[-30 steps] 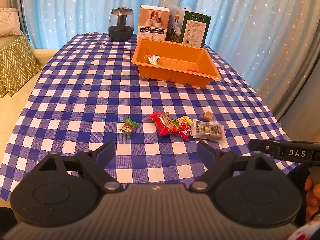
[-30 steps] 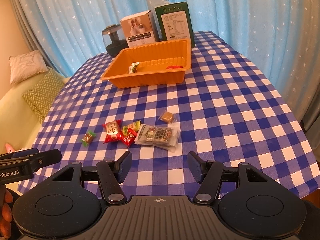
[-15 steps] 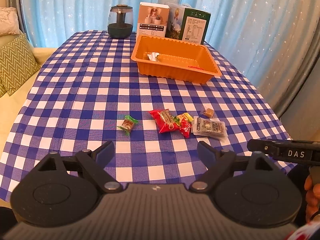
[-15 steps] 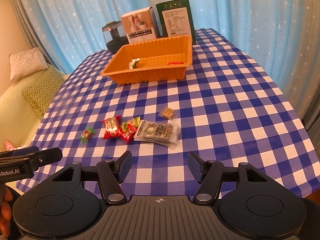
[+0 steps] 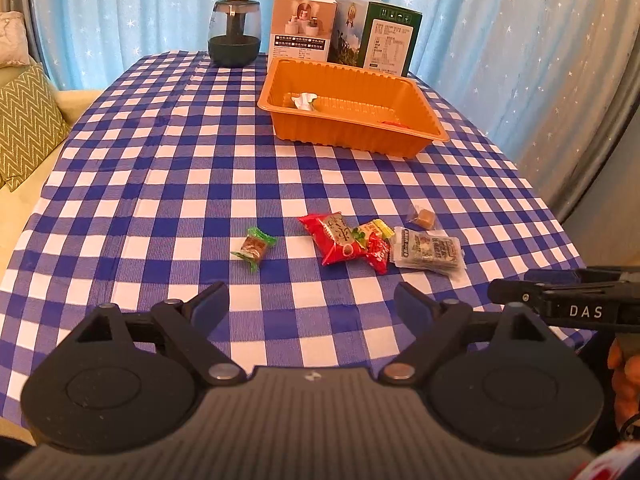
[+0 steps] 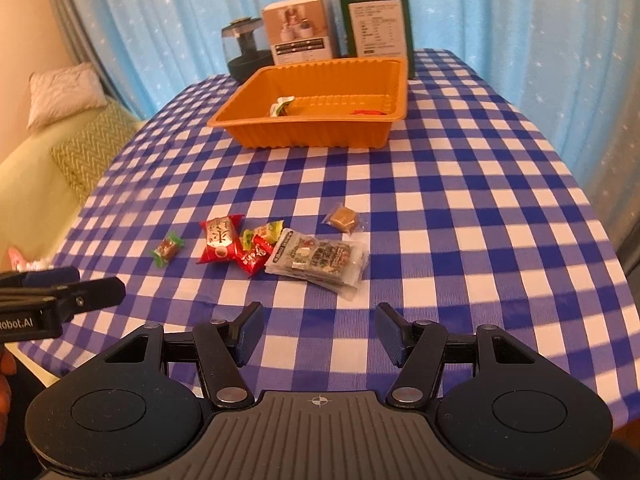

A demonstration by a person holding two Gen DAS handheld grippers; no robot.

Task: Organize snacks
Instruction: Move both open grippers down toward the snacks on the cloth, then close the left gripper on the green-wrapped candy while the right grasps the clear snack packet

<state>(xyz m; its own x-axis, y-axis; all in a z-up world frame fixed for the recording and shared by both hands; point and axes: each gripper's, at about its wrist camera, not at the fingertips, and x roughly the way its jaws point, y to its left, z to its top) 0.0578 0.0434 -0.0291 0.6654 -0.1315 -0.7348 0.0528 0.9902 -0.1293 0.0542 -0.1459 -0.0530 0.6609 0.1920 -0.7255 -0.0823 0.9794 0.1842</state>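
Both of my grippers hang over the near edge of the surface [image 5: 168,168], which is covered in a blue and white checked cloth. On my left gripper [image 5: 312,300] the fingers stand wide apart with nothing between them, only cloth showing in the gap. On my right gripper [image 6: 319,334] the fingers are parted too, somewhat narrower, and they also hold nothing. Ahead of both lies a loose cluster of snacks: a small green-wrapped candy [image 5: 255,245] sits alone to the left, a red packet [image 5: 336,237] lies just beside a smaller red and yellow packet [image 5: 375,240] that touches it, and a clear pouch with dark print [image 6: 318,261] rests against that one on the right. A caramel-coloured sweet in clear wrap [image 6: 343,218] lies a little beyond the pouch, apart from it. Farther back stands the orange tray [image 6: 312,136], and inside it I can see a pale wrapped piece [image 5: 304,101] near its left end and something red [image 6: 367,112] near the right end, too small to make out. Behind the tray stand a dark round jar [image 5: 234,32], a white box [image 5: 302,26] and a green box [image 5: 386,42], with a starry blue curtain [image 5: 500,40] behind them. A zigzag cushion [image 5: 24,120] lies off to the left.
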